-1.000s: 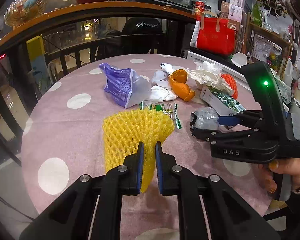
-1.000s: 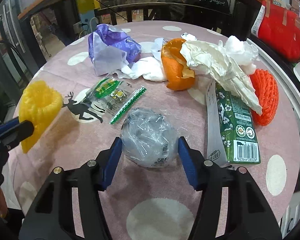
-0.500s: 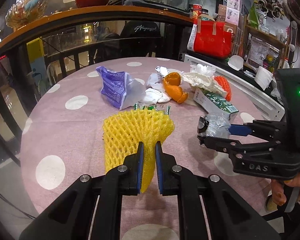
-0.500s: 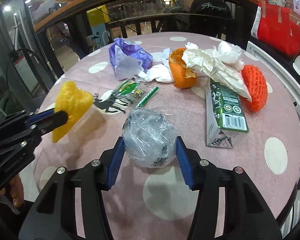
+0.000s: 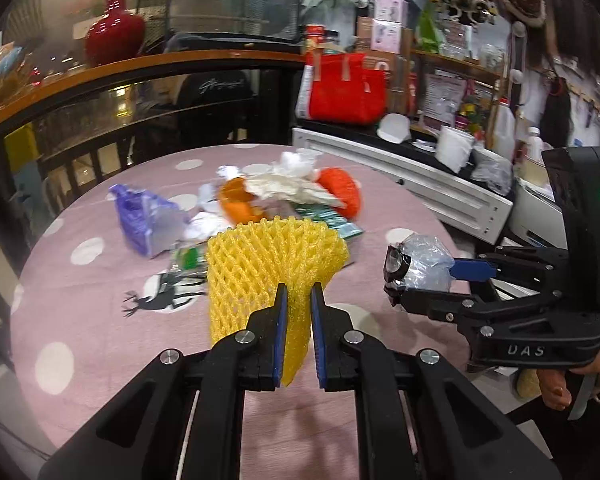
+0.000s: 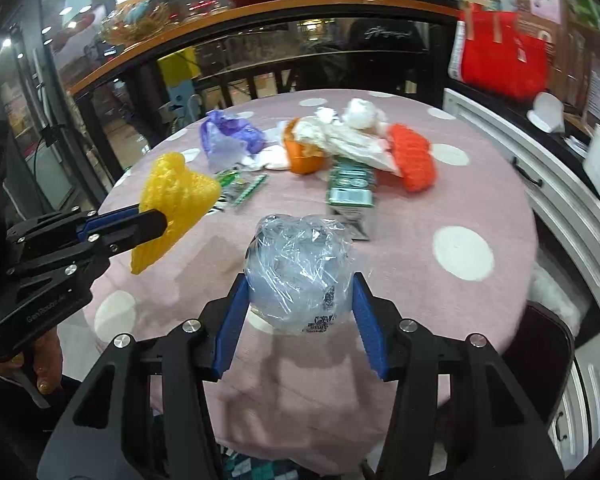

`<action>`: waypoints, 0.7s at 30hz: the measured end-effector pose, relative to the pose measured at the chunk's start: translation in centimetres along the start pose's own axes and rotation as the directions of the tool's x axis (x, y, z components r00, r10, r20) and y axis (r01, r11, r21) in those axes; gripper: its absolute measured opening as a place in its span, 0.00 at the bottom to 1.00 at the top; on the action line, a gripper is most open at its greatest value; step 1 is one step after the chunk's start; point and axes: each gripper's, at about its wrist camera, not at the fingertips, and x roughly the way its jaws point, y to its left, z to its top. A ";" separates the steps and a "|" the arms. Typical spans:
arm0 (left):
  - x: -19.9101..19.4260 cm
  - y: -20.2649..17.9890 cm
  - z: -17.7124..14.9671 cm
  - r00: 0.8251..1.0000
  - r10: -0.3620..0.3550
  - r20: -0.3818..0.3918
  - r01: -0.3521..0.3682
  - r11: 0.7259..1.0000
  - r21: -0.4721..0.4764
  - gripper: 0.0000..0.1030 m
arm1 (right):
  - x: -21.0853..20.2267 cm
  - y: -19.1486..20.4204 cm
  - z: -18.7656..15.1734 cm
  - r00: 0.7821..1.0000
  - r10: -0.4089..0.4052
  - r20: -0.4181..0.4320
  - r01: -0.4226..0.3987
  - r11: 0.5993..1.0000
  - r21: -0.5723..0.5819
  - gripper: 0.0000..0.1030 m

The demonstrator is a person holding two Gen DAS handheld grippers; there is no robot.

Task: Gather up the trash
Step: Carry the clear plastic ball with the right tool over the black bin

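On the round table (image 6: 480, 216), the litter sits toward twelve o'clock: plastic bag (image 6: 230, 138) at eleven, orange peel (image 6: 304, 156) centre, foam net sleeve (image 6: 414, 158) at one, carton (image 6: 350, 188) just before the peel, wrappers (image 6: 244, 188) at ten

Yellow foam net (image 5: 274, 268), clear plastic wad (image 6: 300, 270), pink white-dotted tablecloth (image 6: 460, 216).
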 end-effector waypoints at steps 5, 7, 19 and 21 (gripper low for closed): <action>0.9 -3.1 0.3 0.997 -0.071 -0.007 0.072 0.997 0.037 0.11 | -2.1 -3.8 -1.5 0.996 -0.086 0.010 0.085 0.994 0.065 0.50; 1.4 -4.4 0.5 0.995 -0.098 -0.010 0.098 0.993 0.059 0.11 | -3.1 -5.7 -2.3 0.991 -0.133 0.012 0.131 0.987 0.096 0.50; 4.4 -11.5 2.3 0.967 -0.253 -0.037 0.256 0.958 0.130 0.11 | -3.6 -20.1 -9.3 0.930 -0.337 -0.144 0.366 0.832 0.416 0.50; 5.1 -12.3 2.6 0.960 -0.276 -0.051 0.281 0.951 0.127 0.11 | -2.5 -22.2 -10.7 0.928 -0.322 -0.190 0.373 0.803 0.464 0.50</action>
